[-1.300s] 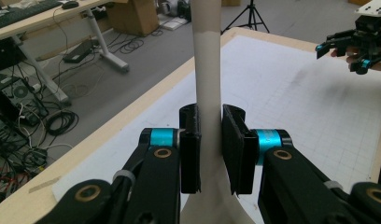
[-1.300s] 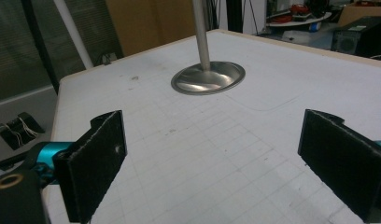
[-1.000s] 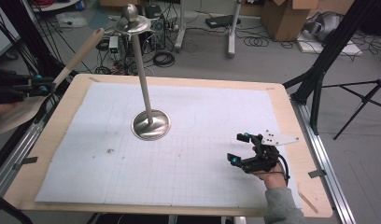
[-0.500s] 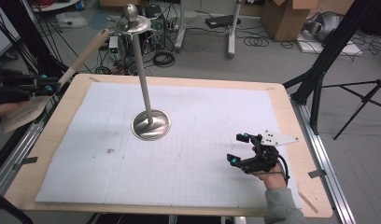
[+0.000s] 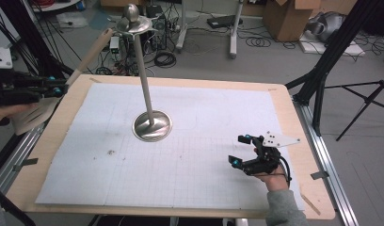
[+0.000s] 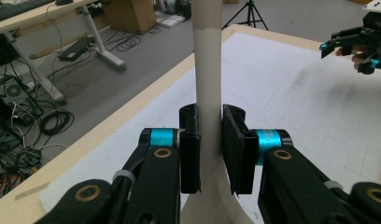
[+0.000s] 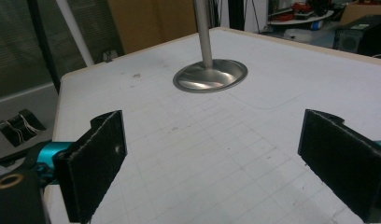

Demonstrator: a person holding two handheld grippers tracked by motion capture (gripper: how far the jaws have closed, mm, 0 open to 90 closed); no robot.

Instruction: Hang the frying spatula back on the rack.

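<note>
A pale wooden utensil (image 5: 89, 52) with a long handle and a broad end juts out over the table's left edge. My left gripper (image 5: 58, 87) is shut on its handle (image 6: 208, 70), both pads (image 6: 191, 140) pressing on it. The handle's tip reaches up close to the top (image 5: 132, 21) of a tall metal stand. The stand's round base (image 5: 152, 126) (image 7: 211, 75) sits on the white gridded mat. My right gripper (image 5: 240, 149) (image 7: 212, 140) rests near the table's front right, open with nothing between its pads, and points toward the stand. It appears far off (image 6: 354, 46) in the left gripper view.
The white mat (image 5: 204, 117) covers most of the wooden table (image 5: 293, 113). Tripod legs (image 5: 350, 84) stand off the right side. Cables and desk legs (image 5: 166, 56) lie on the floor beyond the far edge.
My left gripper has edged slightly right with the utensil, bringing the handle's tip nearer the stand's top. The right gripper has stayed put.
</note>
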